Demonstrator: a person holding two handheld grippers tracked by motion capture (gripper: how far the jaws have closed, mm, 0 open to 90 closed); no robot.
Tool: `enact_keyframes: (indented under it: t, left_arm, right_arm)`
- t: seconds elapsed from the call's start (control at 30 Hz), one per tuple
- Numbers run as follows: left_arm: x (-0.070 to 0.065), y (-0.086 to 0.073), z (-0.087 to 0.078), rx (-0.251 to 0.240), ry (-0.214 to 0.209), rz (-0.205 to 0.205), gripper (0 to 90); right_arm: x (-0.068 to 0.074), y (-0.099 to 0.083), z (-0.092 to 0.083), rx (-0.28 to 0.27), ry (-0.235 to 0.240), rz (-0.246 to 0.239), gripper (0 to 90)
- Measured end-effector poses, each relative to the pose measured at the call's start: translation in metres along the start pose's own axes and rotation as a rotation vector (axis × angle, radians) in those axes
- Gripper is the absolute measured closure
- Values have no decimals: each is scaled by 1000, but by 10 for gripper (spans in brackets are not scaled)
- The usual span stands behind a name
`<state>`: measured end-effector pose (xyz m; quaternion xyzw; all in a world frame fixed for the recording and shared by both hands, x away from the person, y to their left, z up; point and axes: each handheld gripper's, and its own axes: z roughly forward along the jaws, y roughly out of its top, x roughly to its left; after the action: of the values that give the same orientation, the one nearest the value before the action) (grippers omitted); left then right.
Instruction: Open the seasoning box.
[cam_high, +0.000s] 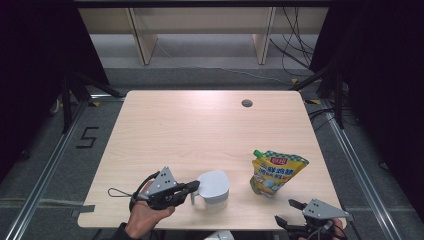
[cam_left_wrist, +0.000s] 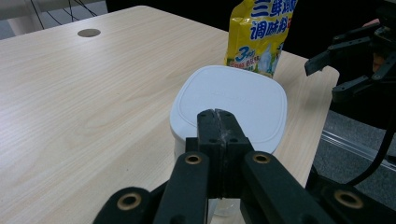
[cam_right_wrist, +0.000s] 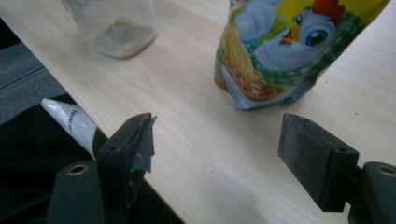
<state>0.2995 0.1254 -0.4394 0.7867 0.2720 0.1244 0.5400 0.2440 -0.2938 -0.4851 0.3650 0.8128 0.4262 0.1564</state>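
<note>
A clear jug with a white lid (cam_high: 214, 189) (cam_left_wrist: 229, 105) stands near the table's front edge; its glass body (cam_right_wrist: 114, 23) holds a little pale powder. My left gripper (cam_high: 194, 186) (cam_left_wrist: 217, 114) is shut, its tips over the lid's near rim; I cannot tell whether anything is pinched between them. A yellow seasoning pouch (cam_high: 276, 172) (cam_left_wrist: 259, 32) (cam_right_wrist: 289, 46) stands upright to the right of the jug. My right gripper (cam_high: 288, 212) (cam_right_wrist: 219, 140) hangs open at the front right edge, short of the pouch, with only table between its jaws. It also shows in the left gripper view (cam_left_wrist: 334, 74).
The wooden table (cam_high: 200, 130) has a round cable hole (cam_high: 246, 103) (cam_left_wrist: 88, 32) at the back right. A white tube (cam_right_wrist: 70, 123) lies below the front edge. Black frames and cables stand beyond the table on both sides.
</note>
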Motion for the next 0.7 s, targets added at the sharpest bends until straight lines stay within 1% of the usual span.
enact_keyframes:
  t: [0.07,0.1,0.13,0.17,0.2,0.23,0.27,0.3,0.33,0.37,0.4,0.43,0.47,0.5,0.53,0.57,0.6,0.63,0.67,0.7]
  left_arm:
    - [0,0,0,0,-1,-3,891]
    - [1,-1,0,-7,-9,-1,890]
    - [1,0,0,0,-3,13,891]
    - [1,-1,0,-1,-2,12,890]
    - [1,-1,-1,0,0,14,890]
    - [1,-1,-1,1,1,16,890]
    - [1,-1,-1,2,4,14,890]
    - [0,-2,-2,4,9,-4,891]
    - [0,-2,-1,-1,4,-4,891]
    - [0,-2,-2,0,8,-6,891]
    - [0,-2,-1,1,9,-8,891]
    - [0,-2,-1,0,11,-13,890]
    - [0,-2,-1,0,10,-5,891]
    - [1,-2,-2,2,7,10,891]
    - [0,-3,-2,1,7,-5,891]
    - [1,-3,-2,5,11,-4,891]
    - [1,-3,-2,5,11,5,891]
    - [1,-4,-2,4,14,-10,891]
    - [1,-4,-2,5,12,-7,890]
    - [1,-4,-2,3,13,-7,891]
  right_arm:
    - [5,2,-1,-10,-7,18,298]
    - [5,4,0,-31,22,0,313]
    - [5,5,1,-55,9,-24,324]
    - [9,7,1,-59,30,-6,342]
    - [11,9,3,-76,50,-22,361]
    - [16,12,2,-81,37,-17,375]
    - [17,13,3,-87,37,-42,407]
    - [18,18,3,-112,36,-76,465]
    - [20,20,4,-123,36,-65,478]
    - [20,23,5,-134,31,-77,521]
    - [20,26,7,-152,38,-97,550]
    - [24,27,6,-132,45,-44,568]
    - [20,32,9,-158,45,-86,594]
    - [23,35,12,-156,43,-68,632]
    - [21,41,16,-166,57,-96,657]
    - [22,45,19,-172,67,-98,680]
    - [25,47,21,-172,68,-84,708]
    - [25,52,24,-172,78,-100,728]
    - [26,55,29,-190,95,-118,740]
    - [28,58,32,-192,93,-118,748]
